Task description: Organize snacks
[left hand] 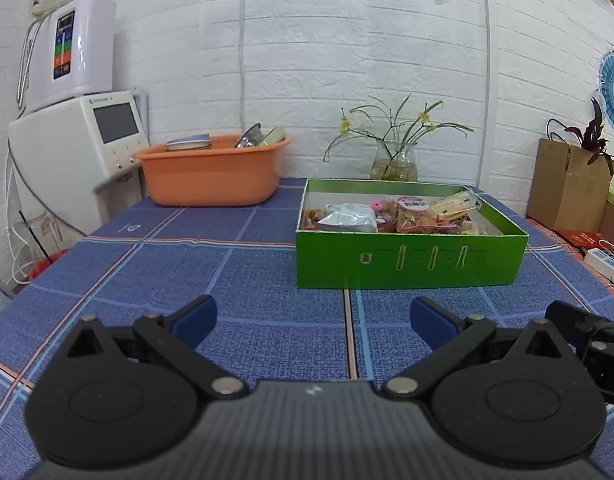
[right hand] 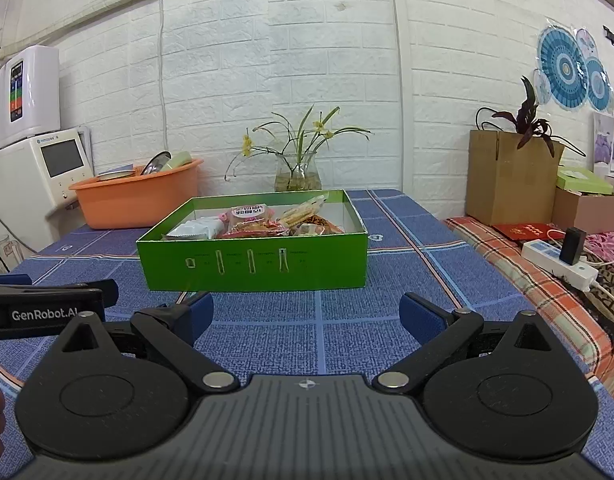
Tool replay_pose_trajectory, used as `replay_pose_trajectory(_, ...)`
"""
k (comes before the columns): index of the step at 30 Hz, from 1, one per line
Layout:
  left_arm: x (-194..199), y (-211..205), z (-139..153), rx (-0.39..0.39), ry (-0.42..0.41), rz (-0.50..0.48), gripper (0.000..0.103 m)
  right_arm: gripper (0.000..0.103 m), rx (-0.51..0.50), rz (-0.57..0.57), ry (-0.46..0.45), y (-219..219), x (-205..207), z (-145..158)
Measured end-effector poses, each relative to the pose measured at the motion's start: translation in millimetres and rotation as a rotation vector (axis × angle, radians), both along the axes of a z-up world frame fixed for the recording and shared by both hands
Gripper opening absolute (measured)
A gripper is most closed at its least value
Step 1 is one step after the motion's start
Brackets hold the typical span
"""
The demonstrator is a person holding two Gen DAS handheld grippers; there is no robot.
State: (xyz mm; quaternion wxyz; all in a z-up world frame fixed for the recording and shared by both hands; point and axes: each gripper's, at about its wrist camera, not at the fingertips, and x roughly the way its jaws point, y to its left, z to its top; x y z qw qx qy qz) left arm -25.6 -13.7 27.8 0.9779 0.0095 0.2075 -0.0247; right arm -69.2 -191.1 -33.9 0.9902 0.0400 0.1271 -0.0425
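Fingers of my left gripper (left hand: 313,320) and right gripper (right hand: 307,316) stood apart, empty; snack packets (right hand: 251,222) heaped in the green box (right hand: 267,270) risked spilling out.

A blue tablecloth (left hand: 187,264) is showing a checked pattern of light blue and orange lines. At twelve o'clock a bright green box (right hand: 255,262) is sitting; at ten o'clock an orange tub (left hand: 211,178) is glowing. The brick-patterned wall (right hand: 327,80) is looking white, blue-patterned paper fans (right hand: 563,68) hanging at two o'clock.
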Motion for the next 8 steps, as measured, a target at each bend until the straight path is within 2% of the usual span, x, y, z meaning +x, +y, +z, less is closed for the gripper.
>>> replay_pose_trajectory(8,4.0,-2.8,-3.1,0.024,0.031,0.015,0.103,0.103,0.003,0.0,0.002,0.0,0.6,-0.3)
